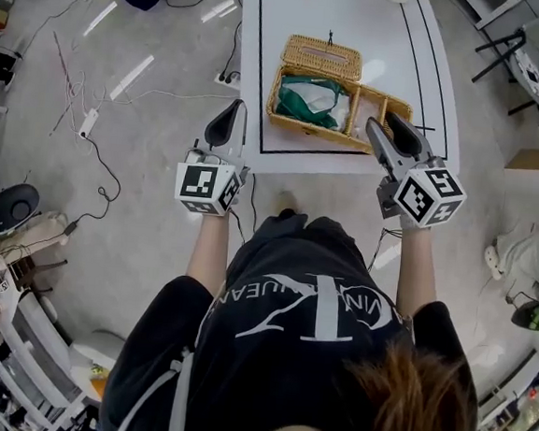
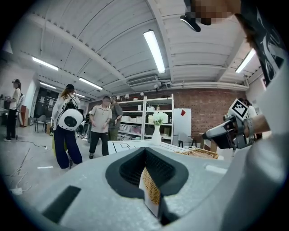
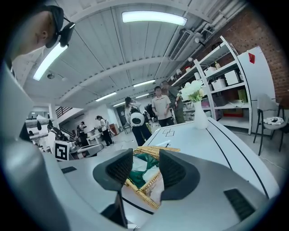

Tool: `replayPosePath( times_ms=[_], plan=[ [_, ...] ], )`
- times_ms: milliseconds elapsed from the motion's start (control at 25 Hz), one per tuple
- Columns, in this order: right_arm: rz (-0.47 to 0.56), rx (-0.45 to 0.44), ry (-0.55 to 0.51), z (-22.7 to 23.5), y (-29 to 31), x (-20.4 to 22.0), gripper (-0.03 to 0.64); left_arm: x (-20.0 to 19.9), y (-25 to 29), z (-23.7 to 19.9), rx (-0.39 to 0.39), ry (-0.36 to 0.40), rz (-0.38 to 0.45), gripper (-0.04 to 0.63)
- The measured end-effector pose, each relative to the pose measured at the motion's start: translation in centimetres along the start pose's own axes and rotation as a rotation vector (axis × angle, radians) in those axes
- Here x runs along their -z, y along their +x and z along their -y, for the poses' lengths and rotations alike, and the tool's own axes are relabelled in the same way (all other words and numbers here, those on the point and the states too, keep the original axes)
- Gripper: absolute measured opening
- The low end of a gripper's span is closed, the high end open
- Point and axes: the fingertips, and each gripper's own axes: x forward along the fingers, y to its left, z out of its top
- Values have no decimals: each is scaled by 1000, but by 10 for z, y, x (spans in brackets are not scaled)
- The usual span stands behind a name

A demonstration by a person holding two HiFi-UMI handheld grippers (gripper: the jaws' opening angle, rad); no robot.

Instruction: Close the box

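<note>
Rough woven wicker box (image 1: 356,105), soft green cloth (image 1: 308,101) inside, on smooth, faintly glossy white table (image 1: 379,32).

The person is wearing a black short-sleeved T-shirt (image 1: 291,296) carrying large white lettering across the back. The left gripper (image 1: 232,113) and right gripper (image 1: 382,124) are showing grey bodies, black jaw pads and black-and-white marker cubes (image 1: 206,187).

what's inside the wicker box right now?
The wicker box stands open. Its larger left section holds crumpled green and white fabric. Anything beneath the fabric is covered. The smaller right section looks empty as far as it shows.
</note>
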Motion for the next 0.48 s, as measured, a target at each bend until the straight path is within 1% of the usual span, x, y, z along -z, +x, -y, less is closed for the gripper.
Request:
replayPosePath(
  times_ms=[120,280,480],
  plan=[
    [-34,0,-17,8,12,-10,184,-2,16,-4,17,-2,0,11],
    [-103,-53,-24,13,27,-12,184,5,31,-4,36,-5,-28,11],
    [-209,-101,-90,27,54,-14,183,6,56,-20,11,-4,-29,11]
  ],
)
